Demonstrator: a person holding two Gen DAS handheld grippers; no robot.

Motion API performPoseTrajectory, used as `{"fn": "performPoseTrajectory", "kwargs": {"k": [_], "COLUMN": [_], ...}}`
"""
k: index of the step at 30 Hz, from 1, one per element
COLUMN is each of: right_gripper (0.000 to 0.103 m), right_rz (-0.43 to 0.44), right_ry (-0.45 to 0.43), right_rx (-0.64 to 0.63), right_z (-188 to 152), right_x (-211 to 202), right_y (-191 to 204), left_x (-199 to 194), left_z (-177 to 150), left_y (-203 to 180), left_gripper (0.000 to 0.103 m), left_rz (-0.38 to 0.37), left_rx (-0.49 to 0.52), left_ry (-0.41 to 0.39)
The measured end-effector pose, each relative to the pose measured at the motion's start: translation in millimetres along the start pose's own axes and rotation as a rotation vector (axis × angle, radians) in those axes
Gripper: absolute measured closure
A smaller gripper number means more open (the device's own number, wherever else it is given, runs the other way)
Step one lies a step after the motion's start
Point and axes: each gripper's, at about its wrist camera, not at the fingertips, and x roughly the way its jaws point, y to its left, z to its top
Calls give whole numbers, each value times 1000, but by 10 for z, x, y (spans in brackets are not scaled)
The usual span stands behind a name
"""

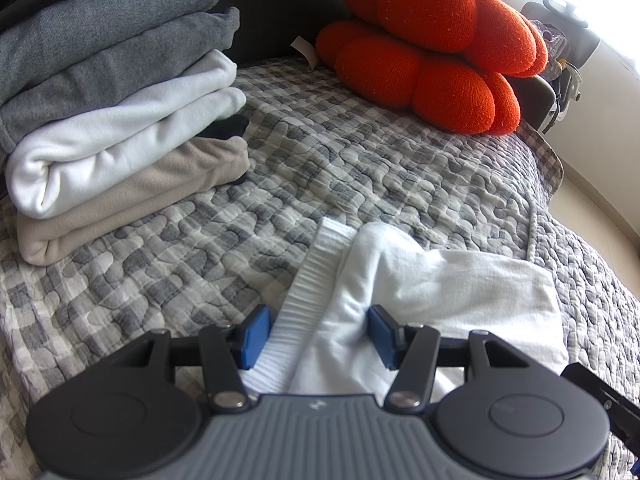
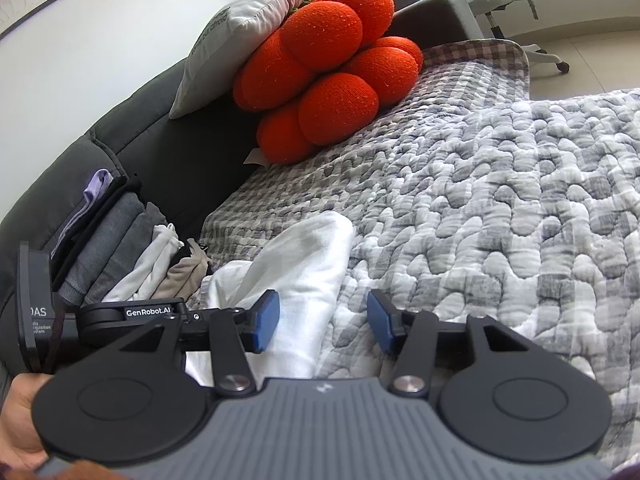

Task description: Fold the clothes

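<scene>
At the lower centre of the left wrist view, the left gripper (image 1: 318,334) is seen about half open, its blue pads straddling a bunched white garment (image 1: 420,292); whether the pads press the cloth cannot be told, and the garment's near end is hidden under the gripper body. In the right wrist view, the right gripper (image 2: 322,322) is likewise parted, with the garment (image 2: 296,272) beside its left pad and nothing gripped. A stack of folded clothes (image 1: 100,120) is cut off at the upper left. An orange cushion (image 1: 432,48) is partly covered by a pillow (image 2: 256,24) on the quilt (image 1: 360,160).
</scene>
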Motion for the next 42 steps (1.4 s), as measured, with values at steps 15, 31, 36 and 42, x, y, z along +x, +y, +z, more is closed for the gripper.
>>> {"fn": "performPoseTrajectory", "kwargs": {"k": [15, 31, 36, 42], "right_gripper": [47, 61, 61, 61], "right_rz": [-3, 87, 85, 88], "right_ry": [35, 156, 158, 157], "right_rx": [-53, -33, -28, -13], "right_z": [-19, 48, 41, 40], "right_x": [25, 237, 236, 231], "right_y": [96, 151, 159, 155], "left_x": [0, 7, 13, 11], "left_z": [22, 38, 48, 47], "left_y": [53, 136, 180, 178], "left_gripper": [47, 46, 46, 46], "left_rz": [-12, -39, -52, -51], "left_rx": [-46, -80, -100, -98], "left_ry": [8, 10, 11, 10]}}
